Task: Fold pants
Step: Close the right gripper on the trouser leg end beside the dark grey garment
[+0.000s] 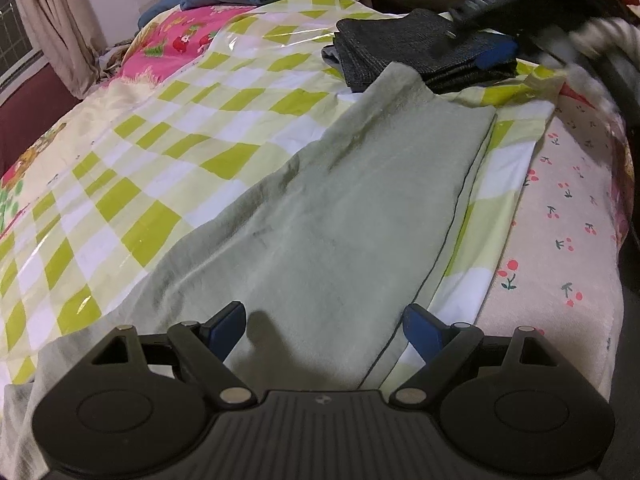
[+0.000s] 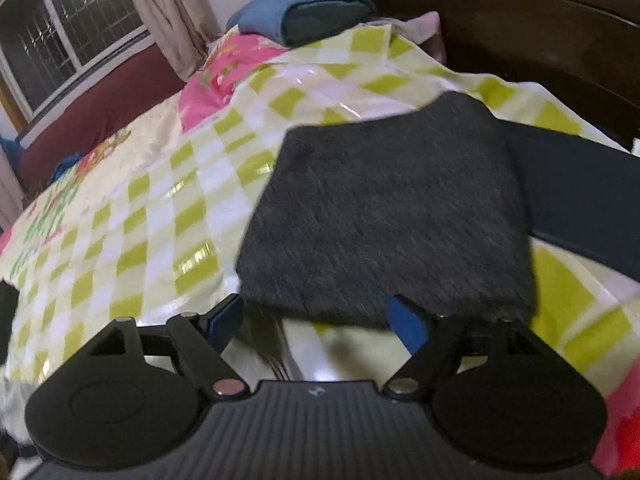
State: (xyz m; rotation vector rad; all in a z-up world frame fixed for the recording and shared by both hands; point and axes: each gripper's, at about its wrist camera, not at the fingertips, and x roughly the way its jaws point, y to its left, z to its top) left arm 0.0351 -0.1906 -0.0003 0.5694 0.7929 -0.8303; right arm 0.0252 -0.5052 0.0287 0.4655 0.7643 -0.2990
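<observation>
Bed: covered by a green-and-white checked sheet (image 2: 168, 216).
Headboard: dark wood (image 2: 520, 20).
Window: barred, dark outside, ceiling lamp reflected (image 2: 60, 36).
Curtain: beige, drawn aside (image 2: 168, 4).
Wall: pale, maroon lower band (image 2: 100, 112).

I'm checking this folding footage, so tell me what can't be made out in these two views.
- Green pants: near end, left wrist view, hidden behind the left gripper.
- Dark folded pile: right wrist view, motion-blurred; near edge hidden behind the right gripper.
- Right gripper, left wrist view: blurred, cut off by the top edge.
</observation>
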